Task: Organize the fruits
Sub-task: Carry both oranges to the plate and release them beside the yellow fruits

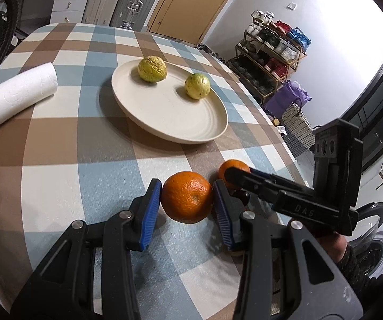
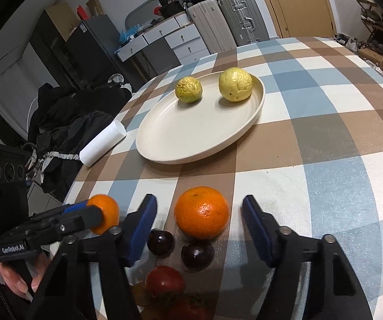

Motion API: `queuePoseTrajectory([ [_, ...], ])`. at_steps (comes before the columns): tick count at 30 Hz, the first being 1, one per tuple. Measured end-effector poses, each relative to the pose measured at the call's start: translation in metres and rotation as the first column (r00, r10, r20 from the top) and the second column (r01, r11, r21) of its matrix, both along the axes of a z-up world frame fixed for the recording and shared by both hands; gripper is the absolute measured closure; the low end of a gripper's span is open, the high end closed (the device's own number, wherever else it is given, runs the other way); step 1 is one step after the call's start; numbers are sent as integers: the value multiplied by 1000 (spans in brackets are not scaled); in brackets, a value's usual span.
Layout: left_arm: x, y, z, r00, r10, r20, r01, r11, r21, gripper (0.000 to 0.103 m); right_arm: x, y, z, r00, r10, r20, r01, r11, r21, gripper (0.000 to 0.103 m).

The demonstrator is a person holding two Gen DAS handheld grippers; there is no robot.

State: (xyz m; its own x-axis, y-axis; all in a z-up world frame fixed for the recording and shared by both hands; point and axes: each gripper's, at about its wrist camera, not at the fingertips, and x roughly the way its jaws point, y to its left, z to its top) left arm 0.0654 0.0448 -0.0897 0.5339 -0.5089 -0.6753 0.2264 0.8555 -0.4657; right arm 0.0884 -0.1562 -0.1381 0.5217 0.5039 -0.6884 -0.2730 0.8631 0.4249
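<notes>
Left wrist view shows the left tongs [image 1: 187, 202] clamped on one orange [image 1: 186, 196]; the right tongs [image 2: 199, 221] stand apart around another orange [image 2: 202, 212] on the counter [image 2: 324, 144], which could roll away under an off-centre squeeze.

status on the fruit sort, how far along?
Done: two yellow-green fruits on the plate. In hand: left gripper clamps one orange; right gripper brackets the second orange, pads not touching. Left: both oranges, two dark cherries, red fruit.
</notes>
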Motion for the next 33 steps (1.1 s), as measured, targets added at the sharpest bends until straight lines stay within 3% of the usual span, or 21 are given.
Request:
queuePoseTrajectory([
  [7, 12, -3, 6, 1000, 10, 7, -10, 1000, 14, 66, 1, -3, -3, 1000, 6, -20, -5, 1000, 19, 60],
  [19, 60, 2, 24, 998, 39, 40, -40, 999, 28, 66, 11, -22, 27, 998, -11, 67, 6, 997, 77, 61],
  [33, 151, 18, 55, 990, 86, 109, -94, 993, 74, 66, 92, -11, 89, 979, 56, 196, -65, 997, 40, 61],
])
